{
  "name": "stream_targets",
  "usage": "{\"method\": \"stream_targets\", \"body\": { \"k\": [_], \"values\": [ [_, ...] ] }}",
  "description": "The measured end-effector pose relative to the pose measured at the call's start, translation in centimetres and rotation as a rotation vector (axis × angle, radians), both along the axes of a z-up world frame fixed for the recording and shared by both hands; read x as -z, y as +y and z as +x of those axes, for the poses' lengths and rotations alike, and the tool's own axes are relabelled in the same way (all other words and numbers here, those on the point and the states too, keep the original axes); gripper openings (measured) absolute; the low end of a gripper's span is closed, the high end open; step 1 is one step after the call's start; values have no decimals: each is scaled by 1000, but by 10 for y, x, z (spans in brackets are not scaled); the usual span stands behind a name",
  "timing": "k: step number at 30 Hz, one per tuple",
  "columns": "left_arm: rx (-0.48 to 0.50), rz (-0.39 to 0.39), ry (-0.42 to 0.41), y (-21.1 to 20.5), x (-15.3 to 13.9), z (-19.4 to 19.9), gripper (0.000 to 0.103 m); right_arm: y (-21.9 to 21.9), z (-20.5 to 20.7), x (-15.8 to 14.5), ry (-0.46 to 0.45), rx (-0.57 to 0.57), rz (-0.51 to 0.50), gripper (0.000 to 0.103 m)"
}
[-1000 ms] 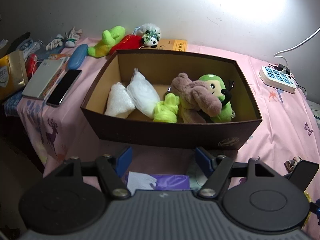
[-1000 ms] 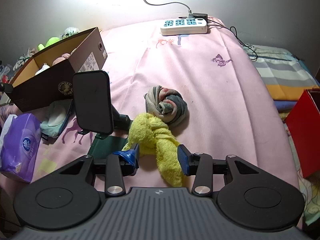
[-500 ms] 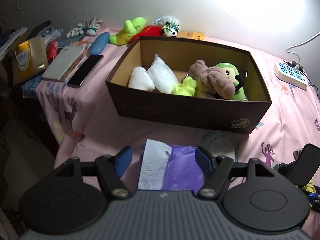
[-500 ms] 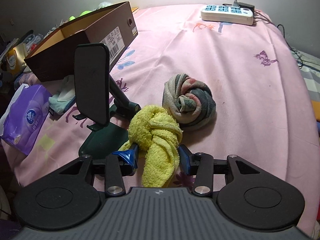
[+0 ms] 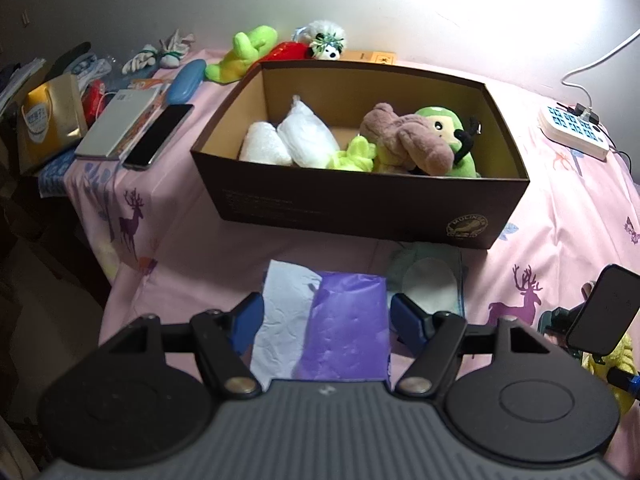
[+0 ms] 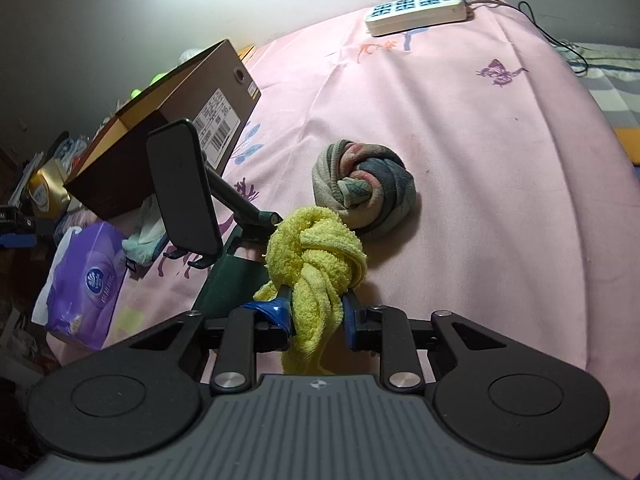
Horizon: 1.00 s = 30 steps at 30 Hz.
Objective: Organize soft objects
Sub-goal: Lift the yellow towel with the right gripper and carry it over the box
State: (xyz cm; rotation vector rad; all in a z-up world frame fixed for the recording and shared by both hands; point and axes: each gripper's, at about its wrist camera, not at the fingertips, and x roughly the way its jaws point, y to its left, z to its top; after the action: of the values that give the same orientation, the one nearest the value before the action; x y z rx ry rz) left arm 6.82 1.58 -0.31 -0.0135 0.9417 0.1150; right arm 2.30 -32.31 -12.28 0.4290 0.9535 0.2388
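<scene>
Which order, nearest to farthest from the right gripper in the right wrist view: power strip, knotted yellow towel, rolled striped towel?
1. Knotted yellow towel: between the right gripper's pads, gripped.
2. Rolled striped towel: just beyond it, slightly right, on the pink sheet.
3. Power strip: far end, near the wall.

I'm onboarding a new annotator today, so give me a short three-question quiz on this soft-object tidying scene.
1. True or false: the right gripper is shut on the knotted yellow terry towel.
2. What lies between the open left gripper's fingers: A) purple tissue pack, B) black phone, C) white power strip?
3. Name the rolled item on the pink bedsheet just beyond the yellow towel.

Key: 1 true; 2 A; 3 the grey-and-pink striped rolled cloth.
</scene>
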Motion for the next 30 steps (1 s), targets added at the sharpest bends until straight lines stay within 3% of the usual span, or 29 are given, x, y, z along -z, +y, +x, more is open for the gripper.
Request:
{"method": "stream_targets", "body": {
  "k": [8,14,22,30],
  "values": [
    [98,-23,29,-21,16,8,73,-32,-3,-36,-72,170,123,1],
    [211,-39,49,-34,26,13,73,-22,25,-92,-199,186,245,1],
    [309,-44,15,-11,19,12,73,48,100,-149,-266,53,320,1],
    [259,-54,-31,57,11,15,73,152,183,-148,-230,-63,311,1]
  ]
}}
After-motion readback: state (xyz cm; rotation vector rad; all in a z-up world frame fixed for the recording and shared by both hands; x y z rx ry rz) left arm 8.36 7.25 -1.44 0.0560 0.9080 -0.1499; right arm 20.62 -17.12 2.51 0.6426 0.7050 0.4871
